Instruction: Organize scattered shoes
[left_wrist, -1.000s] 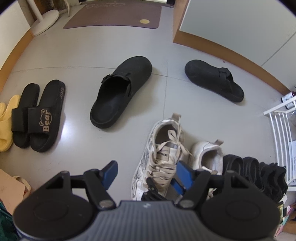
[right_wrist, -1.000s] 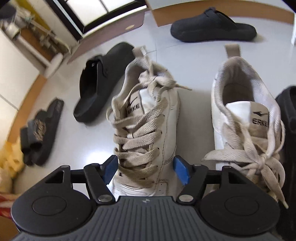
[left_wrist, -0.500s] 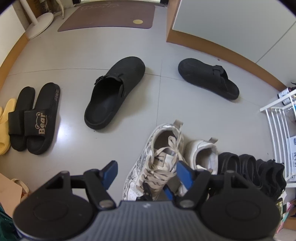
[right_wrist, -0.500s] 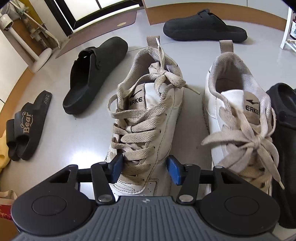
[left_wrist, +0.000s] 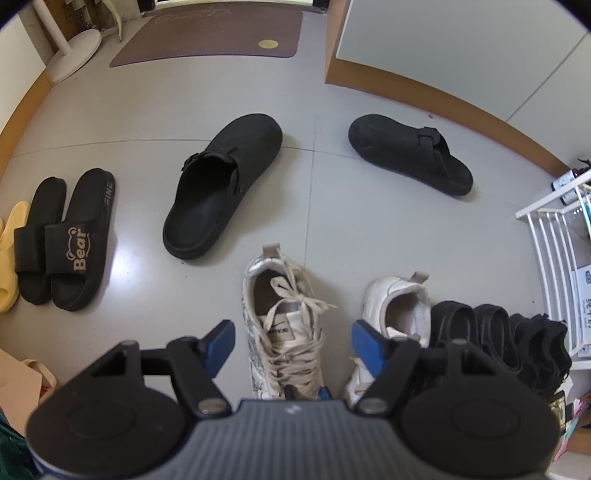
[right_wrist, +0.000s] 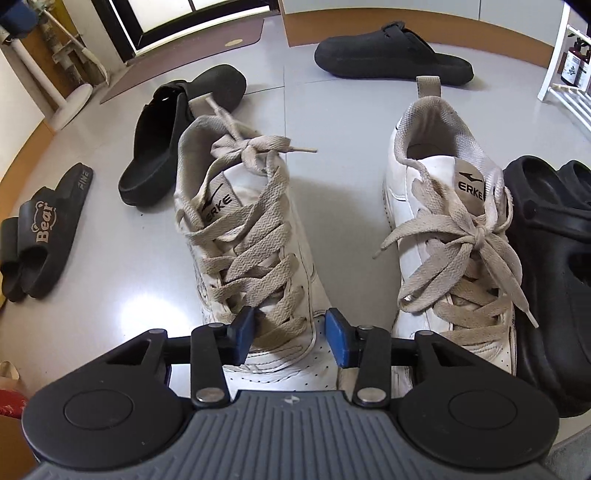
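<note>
Two white lace-up sneakers stand side by side on the grey floor. My right gripper (right_wrist: 290, 332) is closing its jaws on the laced front of the left sneaker (right_wrist: 240, 206), and the blue pads press on both sides of it. The right sneaker (right_wrist: 443, 192) stands free beside it. Held above, my left gripper (left_wrist: 293, 341) is open and holds nothing, with the left sneaker (left_wrist: 280, 302) and the right sneaker (left_wrist: 399, 306) below it. One black clog (left_wrist: 221, 184) lies mid-floor and a second black clog (left_wrist: 406, 155) lies near the wall.
A pair of black "Bear" slides (left_wrist: 74, 240) and a yellow slipper (left_wrist: 7, 258) lie at the left. Black foam clogs (left_wrist: 498, 339) sit right of the sneakers, next to a white wire rack (left_wrist: 554, 240). A brown mat (left_wrist: 210, 33) and a fan base (left_wrist: 74, 55) are at the back.
The right gripper's jaws narrowed onto the left sneaker's front. That sneaker turned straighter and now stands further apart from its mate. The left gripper stayed open.
</note>
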